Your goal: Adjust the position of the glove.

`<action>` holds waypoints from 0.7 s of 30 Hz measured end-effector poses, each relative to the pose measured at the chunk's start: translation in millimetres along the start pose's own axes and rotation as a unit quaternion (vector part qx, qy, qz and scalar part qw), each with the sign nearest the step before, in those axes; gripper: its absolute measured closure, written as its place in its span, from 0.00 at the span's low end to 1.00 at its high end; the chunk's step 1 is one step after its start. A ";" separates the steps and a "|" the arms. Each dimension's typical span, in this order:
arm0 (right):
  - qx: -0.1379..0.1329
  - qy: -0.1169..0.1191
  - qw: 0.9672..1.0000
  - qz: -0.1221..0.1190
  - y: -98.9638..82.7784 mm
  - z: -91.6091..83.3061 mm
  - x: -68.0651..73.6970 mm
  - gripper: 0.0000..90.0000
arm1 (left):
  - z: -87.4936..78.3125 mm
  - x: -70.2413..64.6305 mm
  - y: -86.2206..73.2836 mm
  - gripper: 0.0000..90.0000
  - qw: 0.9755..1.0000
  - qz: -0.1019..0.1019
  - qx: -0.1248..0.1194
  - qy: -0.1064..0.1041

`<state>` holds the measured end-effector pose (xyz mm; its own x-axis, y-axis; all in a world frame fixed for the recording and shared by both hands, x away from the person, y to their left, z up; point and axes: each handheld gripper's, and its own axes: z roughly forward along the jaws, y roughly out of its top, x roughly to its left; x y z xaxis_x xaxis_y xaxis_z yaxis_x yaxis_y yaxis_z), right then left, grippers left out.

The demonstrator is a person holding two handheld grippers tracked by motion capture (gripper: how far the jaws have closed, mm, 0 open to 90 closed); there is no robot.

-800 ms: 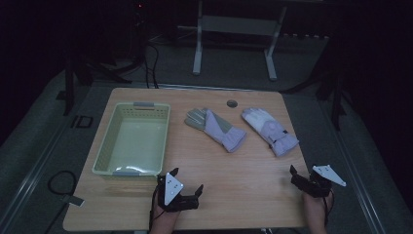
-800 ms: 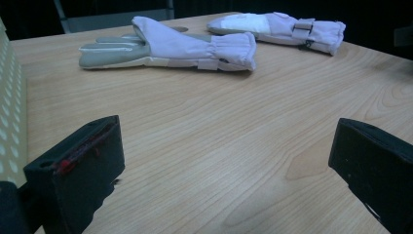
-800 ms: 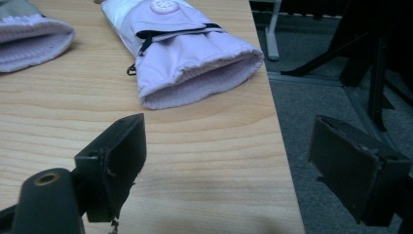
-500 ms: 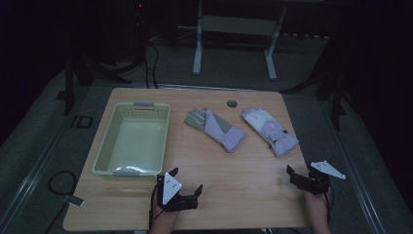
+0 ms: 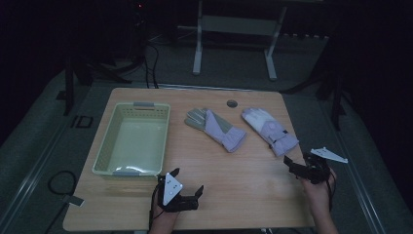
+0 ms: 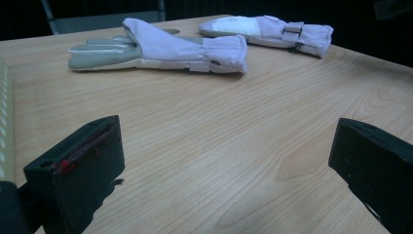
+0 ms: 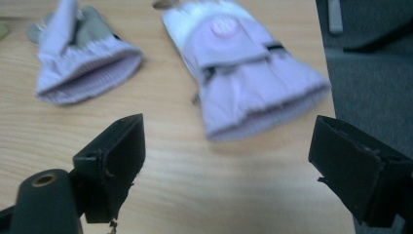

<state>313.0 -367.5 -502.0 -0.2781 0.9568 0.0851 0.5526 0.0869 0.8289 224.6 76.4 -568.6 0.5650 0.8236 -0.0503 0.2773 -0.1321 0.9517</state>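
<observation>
Leftward and forward crept my right gripper (image 5: 298, 168) since the earlier look, nearer the cuff of the right-hand lilac padded fabric glove (image 5: 269, 130) lying flat on the pale wooden surface (image 5: 243, 195). Its fingers (image 7: 114, 151) stood wide apart, gripping nothing. My left gripper (image 5: 186, 184) had kept still beside the pale green plastic basket (image 5: 104, 161), fingers (image 6: 80, 168) spread wide and empty, the other lilac-and-grey glove (image 5: 216, 128) well ahead.
</observation>
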 end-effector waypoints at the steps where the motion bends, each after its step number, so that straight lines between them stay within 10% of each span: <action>1: -0.001 0.002 1.000 -0.005 3.5 0.2 2.6 0.14 | 0.0 -0.1 0.0 0.00 1.000 0.000 0.000 0.000; 21: 0.001 0.069 0.995 -0.078 61.3 24.6 38.7 0.25 | 0.6 -0.2 0.2 0.00 1.000 0.001 0.002 -0.009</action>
<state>355.4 -318.4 -461.5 -0.4661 0.8842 0.0310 0.4960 0.2321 0.8367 225.0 76.0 -568.5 0.5796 0.8132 -0.0535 0.2796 -0.1368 0.9503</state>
